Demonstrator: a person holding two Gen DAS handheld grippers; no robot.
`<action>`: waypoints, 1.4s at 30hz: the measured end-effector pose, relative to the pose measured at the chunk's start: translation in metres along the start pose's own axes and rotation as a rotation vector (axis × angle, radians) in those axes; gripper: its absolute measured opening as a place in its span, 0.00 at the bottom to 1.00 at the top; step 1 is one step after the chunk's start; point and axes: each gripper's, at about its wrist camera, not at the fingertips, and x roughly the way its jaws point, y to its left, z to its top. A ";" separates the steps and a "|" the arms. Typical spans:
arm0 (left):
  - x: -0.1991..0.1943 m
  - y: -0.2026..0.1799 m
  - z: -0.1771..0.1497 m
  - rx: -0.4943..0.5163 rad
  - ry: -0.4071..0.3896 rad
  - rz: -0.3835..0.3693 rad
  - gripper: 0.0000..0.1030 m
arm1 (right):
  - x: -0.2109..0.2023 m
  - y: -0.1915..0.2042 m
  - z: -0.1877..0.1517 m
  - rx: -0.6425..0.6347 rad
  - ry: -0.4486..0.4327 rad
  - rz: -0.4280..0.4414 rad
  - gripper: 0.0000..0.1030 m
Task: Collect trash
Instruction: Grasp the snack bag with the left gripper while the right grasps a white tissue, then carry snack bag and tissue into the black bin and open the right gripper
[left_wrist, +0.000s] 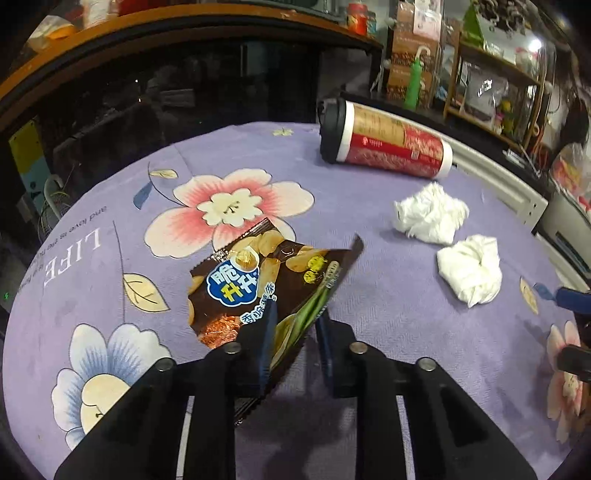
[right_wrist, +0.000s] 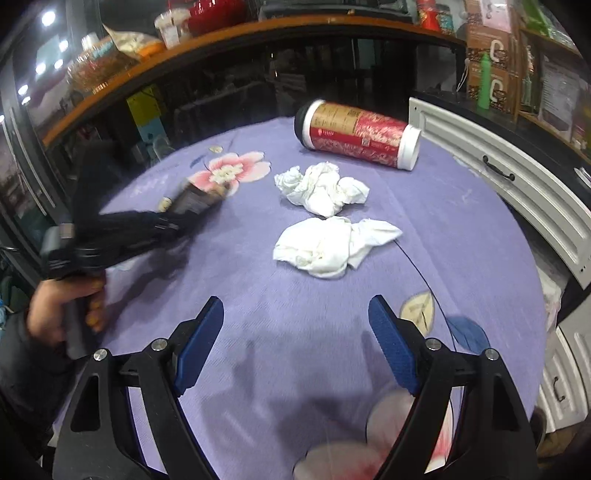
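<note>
Between my left gripper (left_wrist: 295, 325) fingers sits the brown chip bag (left_wrist: 258, 288), jaws narrowed onto it. My right gripper (right_wrist: 295, 325) gapes wide and empty over the purple cloth (right_wrist: 461, 229); two crumpled tissues (right_wrist: 325, 243) and a tipped red canister (right_wrist: 358, 134) lie beyond.

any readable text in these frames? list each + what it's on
"LIFE": printed on the purple floral cloth, seen upside down in the left wrist view.
"and love is the ...": smaller line beside it on the cloth, rest unreadable.
"脆升升": blue logo on the snack bag; the white characters below it are too distorted.
Cup label: too small.
Shelf boxes: blurred.
</note>
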 end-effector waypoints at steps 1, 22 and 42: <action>-0.006 0.000 0.001 0.003 -0.018 0.005 0.16 | 0.008 -0.001 0.003 -0.006 0.014 -0.004 0.78; -0.039 0.019 0.003 -0.083 -0.154 -0.057 0.07 | 0.073 -0.006 0.036 -0.022 0.110 -0.167 0.22; -0.109 -0.018 -0.028 -0.054 -0.221 -0.112 0.06 | -0.067 -0.008 -0.042 0.047 -0.086 -0.112 0.15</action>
